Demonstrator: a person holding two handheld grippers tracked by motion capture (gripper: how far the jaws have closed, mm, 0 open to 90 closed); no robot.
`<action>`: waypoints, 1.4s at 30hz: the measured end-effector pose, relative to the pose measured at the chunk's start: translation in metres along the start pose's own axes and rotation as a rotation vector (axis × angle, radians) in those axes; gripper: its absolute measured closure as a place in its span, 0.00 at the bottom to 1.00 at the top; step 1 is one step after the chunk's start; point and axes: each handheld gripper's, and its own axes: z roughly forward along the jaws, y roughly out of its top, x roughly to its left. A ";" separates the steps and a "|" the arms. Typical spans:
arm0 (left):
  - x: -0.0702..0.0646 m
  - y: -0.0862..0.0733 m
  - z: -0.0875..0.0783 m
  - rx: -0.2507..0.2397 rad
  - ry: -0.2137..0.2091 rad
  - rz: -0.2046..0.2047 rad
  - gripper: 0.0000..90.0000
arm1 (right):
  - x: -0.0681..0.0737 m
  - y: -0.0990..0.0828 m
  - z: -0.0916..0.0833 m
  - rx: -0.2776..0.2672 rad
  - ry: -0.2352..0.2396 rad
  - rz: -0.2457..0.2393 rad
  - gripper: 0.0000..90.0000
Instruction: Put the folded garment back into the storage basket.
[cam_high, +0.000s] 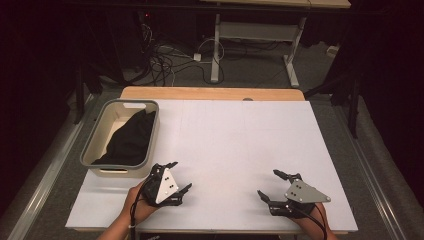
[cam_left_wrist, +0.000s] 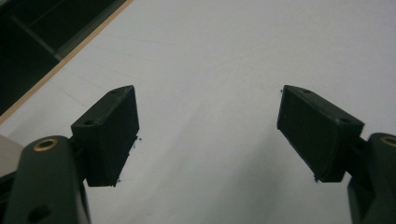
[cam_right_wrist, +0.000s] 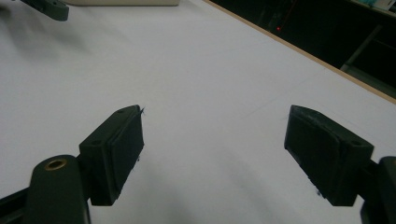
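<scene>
Cloth (cam_high: 131, 137), black and crumpled, lies inside a pale basin (cam_high: 150, 131) with a grey rim at the left side of the table (cam_high: 240, 140). It fills most of the basin, heaped against the right wall and trailing toward the near end. The basin stands on the white tabletop, its near end just beyond the left gripper (cam_high: 176, 177).

That gripper rests low near the table's front edge, held in the person's left hand (cam_high: 136, 202), its jaws spread wide with bare white surface between them, as the left gripper view (cam_left_wrist: 208, 135) also shows. Nothing is between its pads.

Well apart to the right, the right gripper (cam_high: 270, 185) sits near the front edge too, held by the right hand (cam_high: 312, 222). Its jaws are likewise wide apart over bare tabletop in the right gripper view (cam_right_wrist: 212, 154), gripping nothing.
</scene>
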 end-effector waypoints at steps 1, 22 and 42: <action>0.000 -0.001 -0.001 0.001 0.001 -0.004 0.22 | 0.000 0.000 0.000 -0.001 0.001 0.002 0.22; 0.003 -0.028 -0.020 0.038 0.007 -0.071 0.22 | -0.001 -0.002 0.001 0.006 0.005 0.010 0.22; 0.002 -0.029 -0.020 0.017 0.007 -0.074 0.22 | 0.000 -0.001 -0.001 0.011 -0.007 0.000 0.22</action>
